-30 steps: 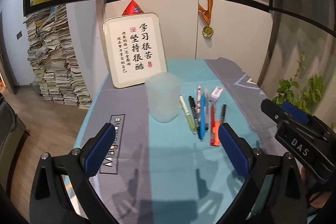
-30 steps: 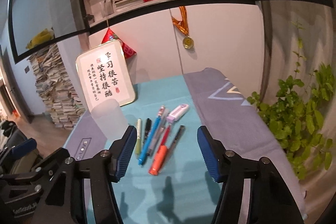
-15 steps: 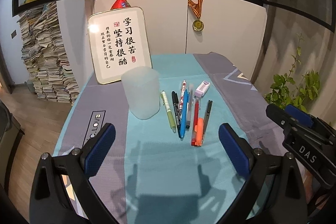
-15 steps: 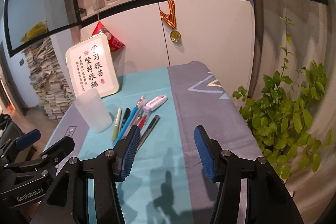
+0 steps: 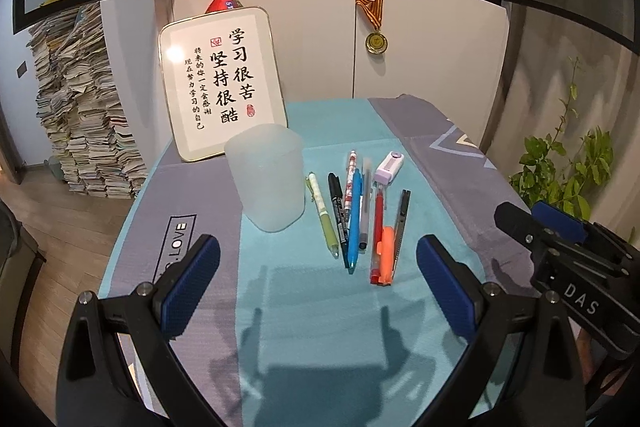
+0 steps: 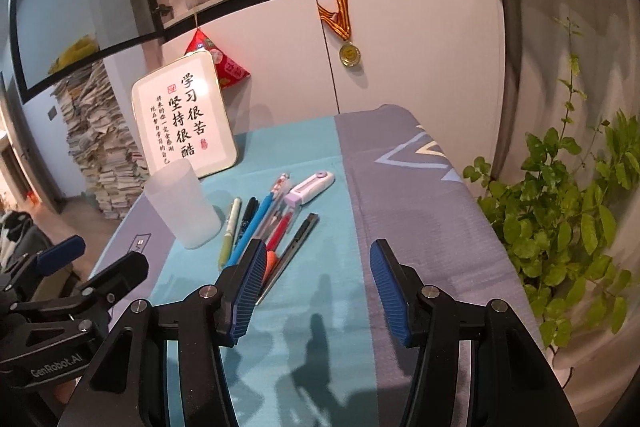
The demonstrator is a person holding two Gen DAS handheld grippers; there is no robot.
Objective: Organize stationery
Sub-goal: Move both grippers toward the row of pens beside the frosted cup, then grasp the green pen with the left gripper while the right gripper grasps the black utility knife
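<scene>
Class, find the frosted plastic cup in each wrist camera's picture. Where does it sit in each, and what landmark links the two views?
Left wrist view: the frosted plastic cup stands just left of centre, left of the row of pens.
Right wrist view: the cup stands at the left, again left of the pens.
Shared landmark: the framed calligraphy board stands behind the cup.

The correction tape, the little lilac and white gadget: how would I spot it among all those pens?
Start at the frosted cup standing on the teal cloth in front of the framed calligraphy. To the cup's right lies a row of pens; the correction tape sits at the row's far end, at the head of the red pen. It is the only short, chunky piece, white with a lilac cap.
</scene>
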